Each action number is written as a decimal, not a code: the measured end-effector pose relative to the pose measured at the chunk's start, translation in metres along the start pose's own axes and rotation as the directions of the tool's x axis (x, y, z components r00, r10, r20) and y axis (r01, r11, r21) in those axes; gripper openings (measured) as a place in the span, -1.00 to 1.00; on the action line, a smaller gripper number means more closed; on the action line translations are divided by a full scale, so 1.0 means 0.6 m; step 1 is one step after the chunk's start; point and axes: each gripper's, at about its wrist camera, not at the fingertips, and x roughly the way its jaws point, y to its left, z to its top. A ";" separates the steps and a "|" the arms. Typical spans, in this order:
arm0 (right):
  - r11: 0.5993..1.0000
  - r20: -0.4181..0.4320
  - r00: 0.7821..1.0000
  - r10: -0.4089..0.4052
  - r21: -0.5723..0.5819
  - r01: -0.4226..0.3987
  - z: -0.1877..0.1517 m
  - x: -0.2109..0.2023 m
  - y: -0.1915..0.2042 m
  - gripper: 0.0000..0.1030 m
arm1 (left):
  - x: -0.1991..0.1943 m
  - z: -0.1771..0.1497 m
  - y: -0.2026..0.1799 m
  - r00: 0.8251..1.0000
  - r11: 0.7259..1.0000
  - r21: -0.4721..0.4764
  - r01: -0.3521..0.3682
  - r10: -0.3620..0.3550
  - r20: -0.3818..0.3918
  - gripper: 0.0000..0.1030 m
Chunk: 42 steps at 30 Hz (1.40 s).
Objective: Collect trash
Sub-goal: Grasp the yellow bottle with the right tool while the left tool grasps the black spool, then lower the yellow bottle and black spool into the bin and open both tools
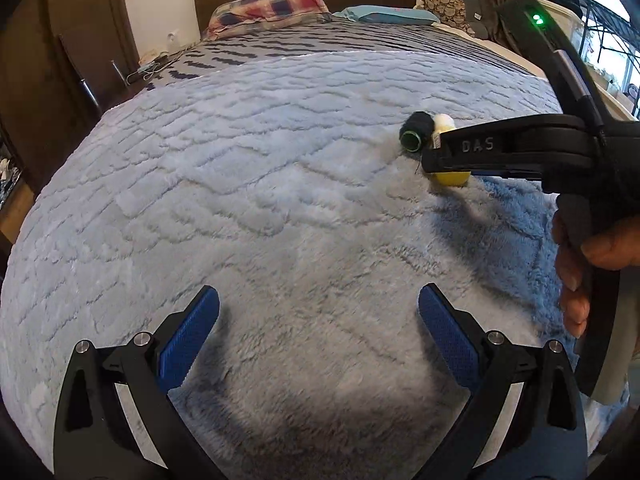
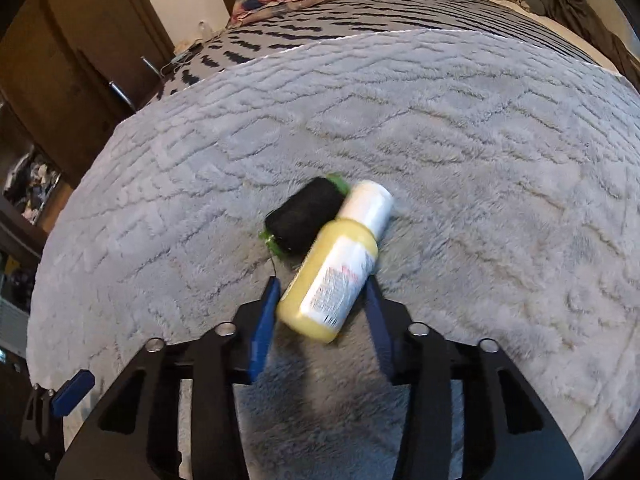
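Note:
A yellow bottle (image 2: pixel 332 280) with a white cap and a printed label lies between the blue pads of my right gripper (image 2: pixel 322 282), which is closed on its lower body. A black thread spool (image 2: pixel 306 214) with green ends lies on the fluffy grey blanket (image 2: pixel 500 184), touching the bottle's cap end. In the left wrist view the right gripper (image 1: pixel 432 156) reaches in from the right over the bottle (image 1: pixel 450 178) and spool (image 1: pixel 416 132). My left gripper (image 1: pixel 320 308) is open and empty above the blanket (image 1: pixel 240 200), well short of them.
The blanket covers a bed with a striped sheet (image 1: pixel 320 46), a plaid pillow (image 1: pixel 268 10) and a teal pillow (image 1: pixel 388 14) at the headboard. Dark wooden wardrobes (image 1: pixel 68 40) stand to the left. A metal rack (image 1: pixel 604 40) stands at the right by the window.

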 end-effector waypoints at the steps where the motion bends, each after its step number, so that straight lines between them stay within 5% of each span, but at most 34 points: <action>1: 1.000 0.005 1.000 -0.005 -0.004 0.005 0.003 -0.003 -0.005 -0.27 | 0.001 0.003 -0.003 1.000 1.000 0.001 0.003 -0.003 0.002 0.84; 16: 0.992 0.120 0.986 -0.111 -0.039 0.117 0.005 -0.100 -0.150 -0.34 | 0.066 0.124 -0.106 0.997 0.997 0.071 0.005 -0.011 0.074 0.79; 24: 0.995 0.128 0.989 -0.080 -0.045 0.086 -0.006 -0.103 -0.183 -0.34 | 0.147 0.184 -0.140 0.998 0.997 0.046 0.054 -0.055 0.025 0.13; 26: 0.995 0.132 0.988 -0.076 -0.052 0.083 -0.008 -0.104 -0.184 -0.34 | 0.158 0.189 -0.149 0.997 0.996 0.056 0.074 -0.074 0.012 -0.21; 28: 0.995 0.133 0.988 -0.073 -0.054 0.081 -0.012 -0.106 -0.185 -0.34 | 0.160 0.187 -0.153 0.996 0.994 0.068 0.087 -0.088 0.005 -0.35; 31: 0.996 0.133 0.989 -0.065 -0.049 0.072 -0.019 -0.112 -0.187 -0.35 | 0.152 0.178 -0.160 0.996 0.992 0.087 0.088 -0.088 -0.002 -0.51; 42: 0.991 0.196 0.978 -0.069 -0.095 0.089 -0.107 -0.227 -0.152 -0.38 | -0.019 0.082 -0.177 0.992 0.987 0.121 0.104 -0.112 0.060 -0.52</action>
